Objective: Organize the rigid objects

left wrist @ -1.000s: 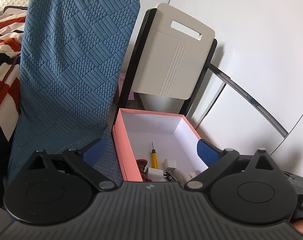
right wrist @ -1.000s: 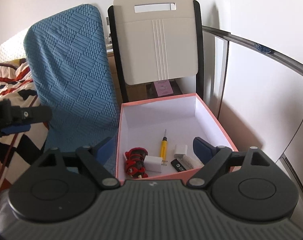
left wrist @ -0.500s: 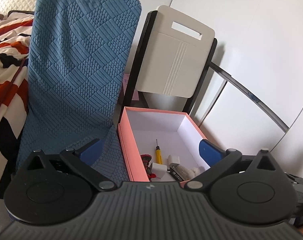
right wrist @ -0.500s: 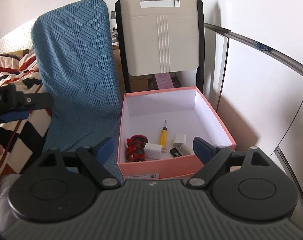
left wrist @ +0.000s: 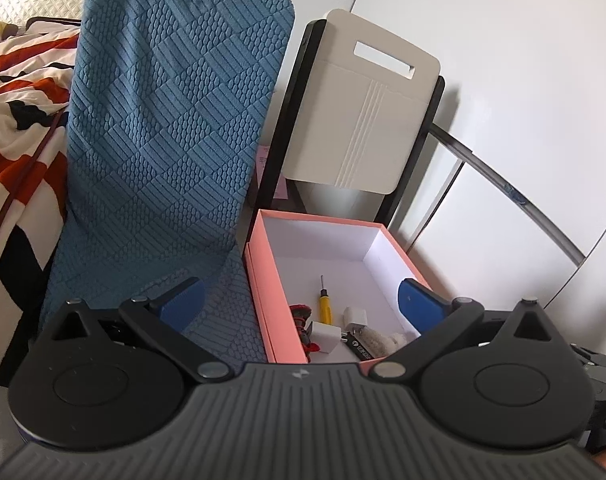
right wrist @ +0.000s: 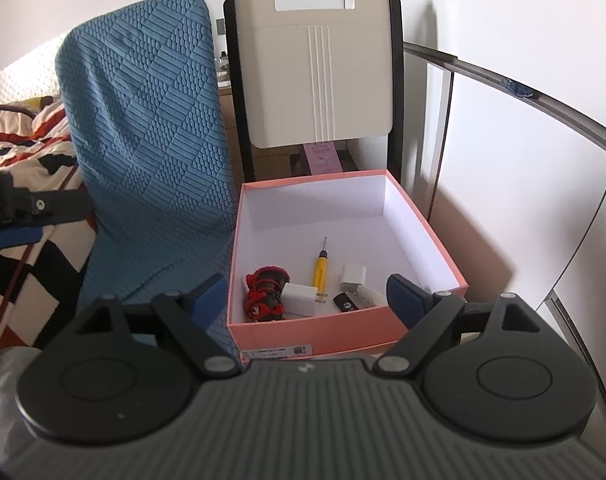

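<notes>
A pink box [right wrist: 343, 332] with white inner walls stands open before a cream chair back [right wrist: 319, 60] in a black frame, white wall panels to its right. A blue textured cushion [right wrist: 143, 128] leans just left of it, a striped blanket [left wrist: 15, 112] beyond. The box's near end holds a yellow screwdriver [right wrist: 321, 268], a red-and-black toy [right wrist: 265, 292], white chargers [right wrist: 301, 299] and a black stick [right wrist: 346, 303]. The surface under the box is hidden. The left gripper [left wrist: 299, 298] and right gripper [right wrist: 307, 290] are spread wide, grasping nothing. A pale fuzzy thing [left wrist: 385, 338] near the box's front wall is hard to make out.
</notes>
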